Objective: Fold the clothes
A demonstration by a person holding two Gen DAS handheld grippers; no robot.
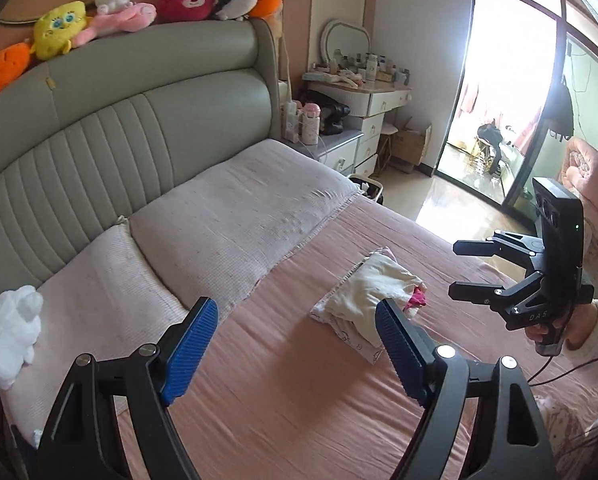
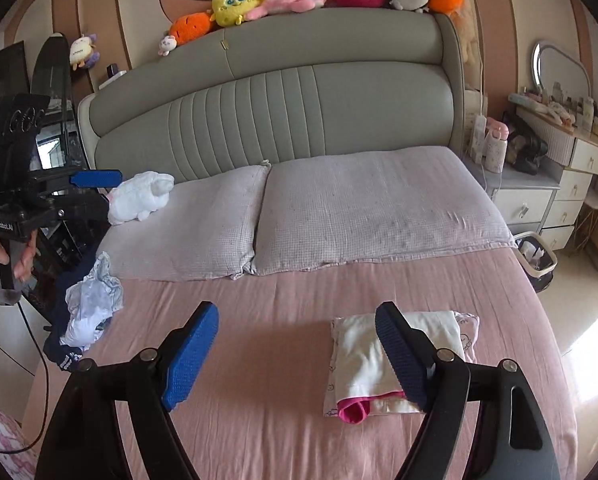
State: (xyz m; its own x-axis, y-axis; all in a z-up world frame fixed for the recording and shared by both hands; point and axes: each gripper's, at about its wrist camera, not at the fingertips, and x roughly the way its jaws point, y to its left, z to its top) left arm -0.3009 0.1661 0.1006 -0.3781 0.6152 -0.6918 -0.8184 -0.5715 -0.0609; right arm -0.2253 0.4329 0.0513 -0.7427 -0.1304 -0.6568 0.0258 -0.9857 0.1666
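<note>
A folded stack of clothes (image 2: 359,360), white on top with a pink piece sticking out at the front, lies on the pink bedsheet (image 2: 283,304). The same stack (image 1: 363,296) shows in the left wrist view. My right gripper (image 2: 297,352) hovers above the bed, open and empty, its right finger in front of the stack. My left gripper (image 1: 295,340) is also open and empty, raised over the sheet left of the stack. A crumpled light-blue garment on a navy one (image 2: 93,304) lies at the bed's left edge. Each gripper shows in the other's view: right gripper (image 1: 457,269), left gripper (image 2: 103,194).
Two pale pillows (image 2: 379,208) lie against the grey headboard (image 2: 299,120), with a white plush (image 2: 143,196) on the left one. Plush toys (image 2: 235,4) line the headboard top. A nightstand (image 2: 527,196), a dresser and a basket (image 2: 539,260) stand right of the bed.
</note>
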